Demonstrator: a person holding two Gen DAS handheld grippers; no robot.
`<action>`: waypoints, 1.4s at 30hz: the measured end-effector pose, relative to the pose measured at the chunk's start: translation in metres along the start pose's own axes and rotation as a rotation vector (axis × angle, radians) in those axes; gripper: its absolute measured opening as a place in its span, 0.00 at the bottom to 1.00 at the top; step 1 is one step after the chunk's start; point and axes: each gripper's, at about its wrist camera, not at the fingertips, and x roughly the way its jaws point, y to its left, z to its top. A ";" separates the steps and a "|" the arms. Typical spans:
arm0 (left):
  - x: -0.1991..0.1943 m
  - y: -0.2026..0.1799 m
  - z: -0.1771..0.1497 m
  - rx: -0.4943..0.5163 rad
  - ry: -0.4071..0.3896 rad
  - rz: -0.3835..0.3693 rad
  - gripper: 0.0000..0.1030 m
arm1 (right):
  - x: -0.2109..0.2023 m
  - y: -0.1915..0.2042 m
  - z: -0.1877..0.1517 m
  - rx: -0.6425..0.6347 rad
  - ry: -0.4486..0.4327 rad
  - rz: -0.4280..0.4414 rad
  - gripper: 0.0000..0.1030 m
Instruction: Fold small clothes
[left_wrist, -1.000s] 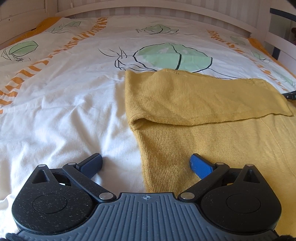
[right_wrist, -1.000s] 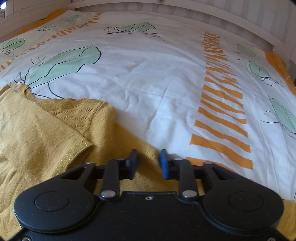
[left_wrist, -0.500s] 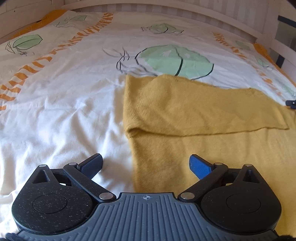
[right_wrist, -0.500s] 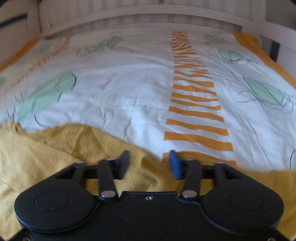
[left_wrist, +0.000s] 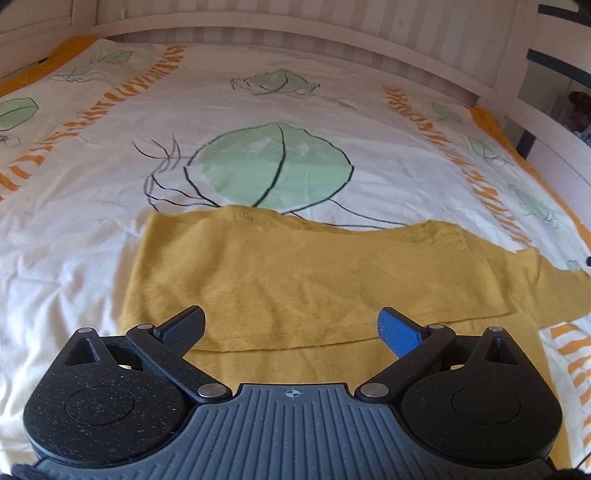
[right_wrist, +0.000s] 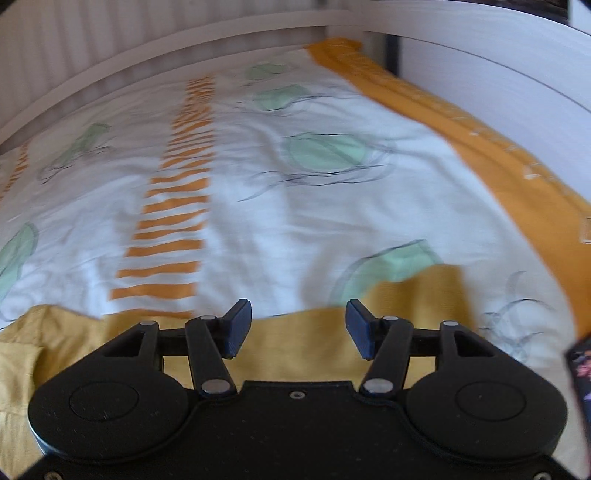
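Two grippers hang over a bed (left_wrist: 92, 229) with a white leaf-print cover. The mustard top (left_wrist: 314, 280) lies flat on it, one layer folded over another, its near fold edge just ahead of the left gripper (left_wrist: 291, 326). That gripper's jaws are spread wide and hold nothing. The right gripper (right_wrist: 298, 328) has just been opening; its jaws stand partly apart, empty, above the top's (right_wrist: 295, 354) edge. That view is blurred.

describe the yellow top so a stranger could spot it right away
Start at the white-railed bed with its white leaf-print duvet. On the duvet's near part lies a mustard-yellow knitted top, partly folded over itself. It is the only plain, unpatterned cloth there.
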 end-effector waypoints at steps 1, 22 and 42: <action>0.007 -0.003 -0.001 0.005 0.010 0.005 0.98 | 0.000 -0.009 0.002 0.012 0.001 -0.021 0.61; 0.052 -0.016 -0.027 0.102 0.111 0.080 1.00 | 0.047 -0.076 -0.014 0.180 0.082 -0.131 0.51; 0.049 -0.007 -0.022 0.069 0.116 0.028 0.99 | -0.081 0.005 0.044 0.118 -0.141 0.104 0.10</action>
